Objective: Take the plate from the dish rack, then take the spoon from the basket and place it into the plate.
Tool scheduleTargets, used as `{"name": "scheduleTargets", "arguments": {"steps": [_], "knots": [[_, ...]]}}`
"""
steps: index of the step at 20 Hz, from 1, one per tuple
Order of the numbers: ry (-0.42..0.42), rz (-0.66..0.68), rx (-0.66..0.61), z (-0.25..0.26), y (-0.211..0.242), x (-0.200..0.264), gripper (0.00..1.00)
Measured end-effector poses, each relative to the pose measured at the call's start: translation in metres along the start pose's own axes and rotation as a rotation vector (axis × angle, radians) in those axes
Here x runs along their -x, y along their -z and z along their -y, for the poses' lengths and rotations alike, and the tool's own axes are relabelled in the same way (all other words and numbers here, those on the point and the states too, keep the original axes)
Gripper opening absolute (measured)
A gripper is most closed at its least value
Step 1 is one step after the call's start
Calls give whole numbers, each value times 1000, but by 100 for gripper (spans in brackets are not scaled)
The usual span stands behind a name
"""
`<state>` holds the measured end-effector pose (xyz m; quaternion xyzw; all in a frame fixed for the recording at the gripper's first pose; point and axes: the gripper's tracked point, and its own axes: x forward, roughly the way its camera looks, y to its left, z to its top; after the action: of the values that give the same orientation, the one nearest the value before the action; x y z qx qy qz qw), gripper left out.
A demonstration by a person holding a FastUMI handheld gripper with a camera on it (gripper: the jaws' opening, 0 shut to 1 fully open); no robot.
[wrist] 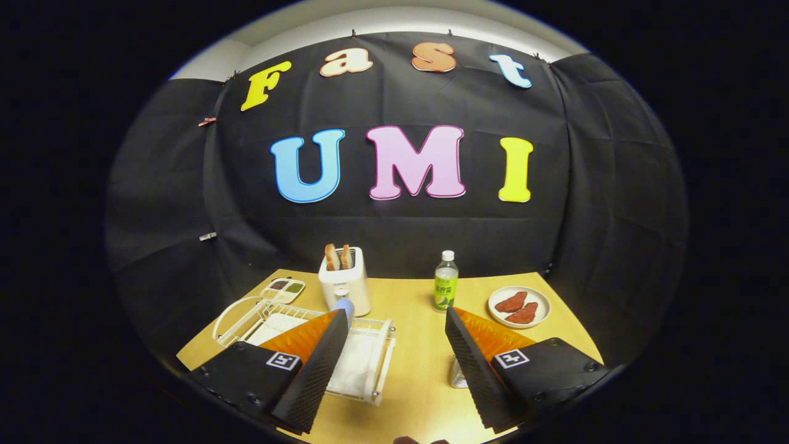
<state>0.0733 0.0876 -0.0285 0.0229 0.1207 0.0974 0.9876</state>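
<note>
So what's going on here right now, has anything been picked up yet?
Nothing is picked up yet. The gripper hangs open above the wooden table, its fingers spread wide and holding nothing. The white dish rack lies under and beside the left finger. Beyond the fingers stand a toaster with bread in it, a green bottle, a small sauce dish, and a plate with two reddish pieces.
</note>
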Motion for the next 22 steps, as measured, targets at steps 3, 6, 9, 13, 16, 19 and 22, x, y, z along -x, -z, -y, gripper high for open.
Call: {"name": "scheduleTargets", "arguments": {"steps": [3, 6, 9, 13, 16, 19, 22], "knots": [[-42, -60, 32, -26, 4, -27, 97], [-82, -118, 53, -51, 12, -54, 97], [-71, -218, 39, -64, 33, -81, 97], [-45, -352, -23, -75, 60, -109, 97], [-14, -432, -45, -76, 80, -123, 94], [19, -495, -51, -76, 98, -131, 81], [20, -540, -53, -85, 113, -135, 61]]}}
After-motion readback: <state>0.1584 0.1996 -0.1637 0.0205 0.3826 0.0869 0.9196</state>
